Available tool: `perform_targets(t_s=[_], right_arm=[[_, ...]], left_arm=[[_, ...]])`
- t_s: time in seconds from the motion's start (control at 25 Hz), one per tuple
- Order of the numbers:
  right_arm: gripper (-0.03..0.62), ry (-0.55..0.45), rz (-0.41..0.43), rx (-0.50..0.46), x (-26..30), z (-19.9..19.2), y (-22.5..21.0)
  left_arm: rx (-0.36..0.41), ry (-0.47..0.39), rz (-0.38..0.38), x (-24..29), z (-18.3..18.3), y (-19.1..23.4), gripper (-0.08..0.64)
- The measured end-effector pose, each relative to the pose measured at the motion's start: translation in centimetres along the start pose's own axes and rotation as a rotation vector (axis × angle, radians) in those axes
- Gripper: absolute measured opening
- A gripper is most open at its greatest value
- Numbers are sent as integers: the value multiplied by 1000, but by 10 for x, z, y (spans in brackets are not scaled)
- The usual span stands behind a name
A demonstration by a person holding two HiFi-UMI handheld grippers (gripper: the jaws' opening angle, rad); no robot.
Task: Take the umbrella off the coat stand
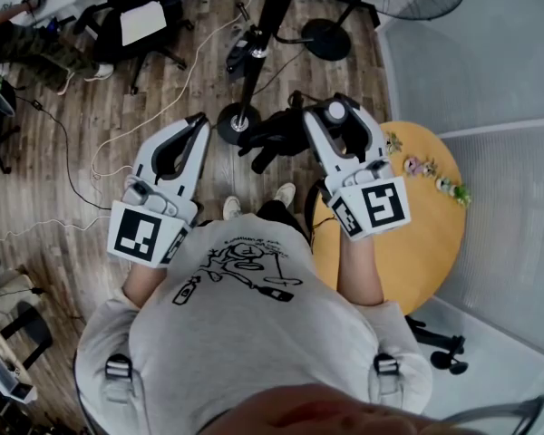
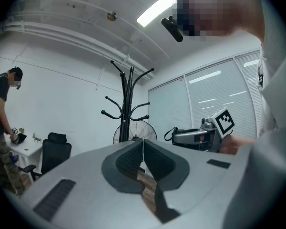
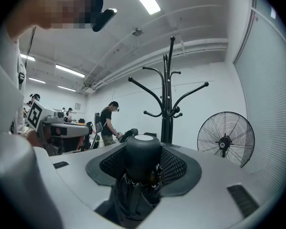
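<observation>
The umbrella [image 3: 143, 159] was black and folded, its canopy bunched in loose pleats under a rounded, flat-topped end. That end sat between the jaws of the right gripper [image 3: 143, 151], which pinched it from both sides, while the rest hung beneath the gripper above the wooden floor [image 1: 118, 107]. It was apart from the coat stand [image 3: 169, 109], whose dark pole and curved hooks rose just behind. The left gripper [image 2: 143, 144] hovered alongside with its jaws pressed together on nothing. A pedestal fan [image 3: 225, 140] stood right of the stand, a round yellow table [image 1: 426, 243] lay at the person's right, and another person [image 3: 107, 123] bent over a desk farther back.
</observation>
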State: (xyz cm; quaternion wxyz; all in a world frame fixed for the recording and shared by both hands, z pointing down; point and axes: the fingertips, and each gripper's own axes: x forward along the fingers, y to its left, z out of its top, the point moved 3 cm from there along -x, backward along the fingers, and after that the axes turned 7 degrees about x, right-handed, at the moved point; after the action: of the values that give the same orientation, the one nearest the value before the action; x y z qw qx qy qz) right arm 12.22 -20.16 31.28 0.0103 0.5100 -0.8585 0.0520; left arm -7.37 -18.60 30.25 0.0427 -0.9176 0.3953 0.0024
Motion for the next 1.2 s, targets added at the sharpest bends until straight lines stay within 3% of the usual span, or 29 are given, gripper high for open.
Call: perform_targets(t_s=[1.2], right_arm=[[218,30,27,20,-15,-31,24]], left_arm=[[-10,5,-1,3,-6,0,11]])
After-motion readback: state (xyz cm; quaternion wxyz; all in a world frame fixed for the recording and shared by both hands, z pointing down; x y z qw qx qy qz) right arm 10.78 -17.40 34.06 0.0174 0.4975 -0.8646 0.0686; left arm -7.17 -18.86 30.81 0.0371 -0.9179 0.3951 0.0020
